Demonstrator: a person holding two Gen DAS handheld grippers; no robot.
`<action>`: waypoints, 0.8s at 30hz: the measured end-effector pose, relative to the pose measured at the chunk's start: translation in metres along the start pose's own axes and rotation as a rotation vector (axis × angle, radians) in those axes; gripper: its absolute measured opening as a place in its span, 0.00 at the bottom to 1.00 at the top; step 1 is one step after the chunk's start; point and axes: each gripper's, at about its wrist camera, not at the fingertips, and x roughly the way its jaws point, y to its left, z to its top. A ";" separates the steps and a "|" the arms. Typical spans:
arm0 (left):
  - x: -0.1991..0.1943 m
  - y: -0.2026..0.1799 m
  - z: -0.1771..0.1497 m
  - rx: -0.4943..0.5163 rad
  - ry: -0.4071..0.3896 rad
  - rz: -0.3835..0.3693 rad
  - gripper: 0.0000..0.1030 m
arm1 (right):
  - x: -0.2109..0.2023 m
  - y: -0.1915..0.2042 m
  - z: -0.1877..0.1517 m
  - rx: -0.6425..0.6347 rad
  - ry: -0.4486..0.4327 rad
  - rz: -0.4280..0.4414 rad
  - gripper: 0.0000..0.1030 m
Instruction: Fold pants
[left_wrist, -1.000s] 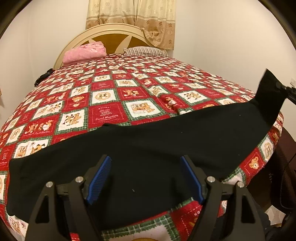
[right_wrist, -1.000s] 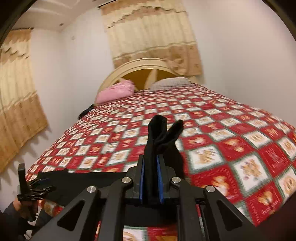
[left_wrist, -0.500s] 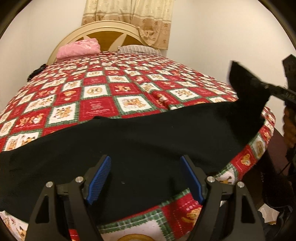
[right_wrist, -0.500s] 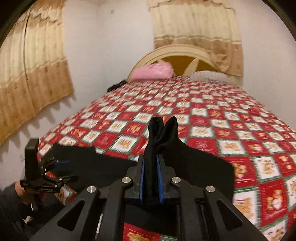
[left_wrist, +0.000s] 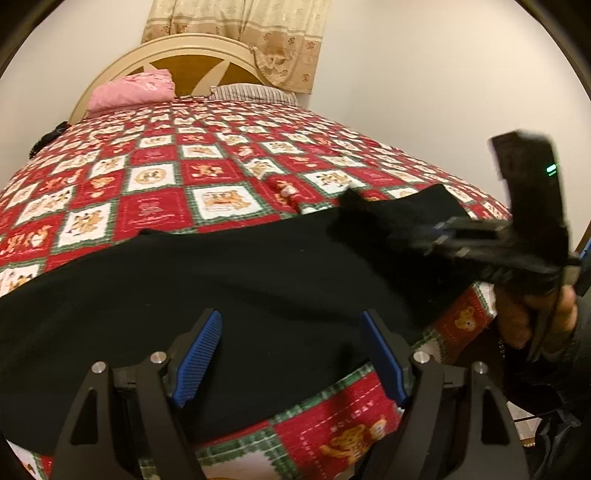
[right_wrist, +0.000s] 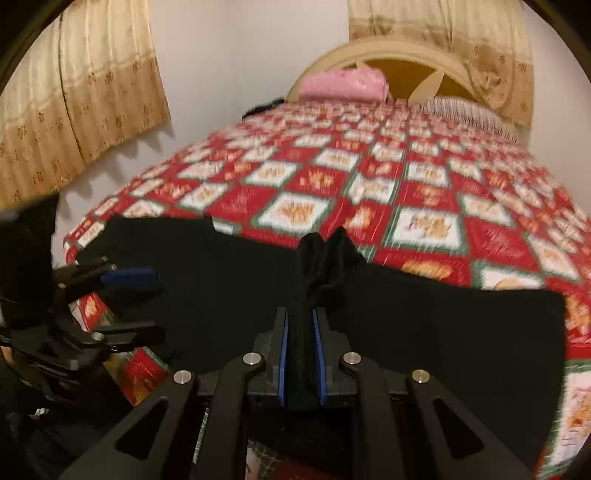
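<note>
The black pants (left_wrist: 229, 288) were spread across the near edge of the bed (left_wrist: 155, 206), over its red-and-green checked quilt (right_wrist: 424, 192), well apart from the pink pillow (left_wrist: 133, 90) set against the headboard (right_wrist: 399, 62). The left gripper (left_wrist: 291, 354) was held wide over the pants near the bed's edge, nothing being pinched between its blue pads (left_wrist: 199, 354). A bunched end of the pants was clamped in the right gripper (right_wrist: 301, 354) — the jaws, narrow, had just been eased slightly apart, yet the cloth was seen gripped between the pads. That end was raised above the pants on the bed — its tip folded over.
</note>
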 end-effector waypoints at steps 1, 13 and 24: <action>0.001 -0.002 0.001 0.002 0.003 -0.006 0.77 | 0.006 -0.002 -0.002 0.008 0.029 0.018 0.17; 0.026 -0.027 0.017 -0.003 0.045 -0.113 0.77 | -0.072 -0.031 -0.025 0.067 -0.104 0.120 0.40; 0.065 -0.050 0.041 -0.042 0.114 -0.164 0.77 | -0.108 -0.072 -0.044 0.180 -0.330 0.000 0.49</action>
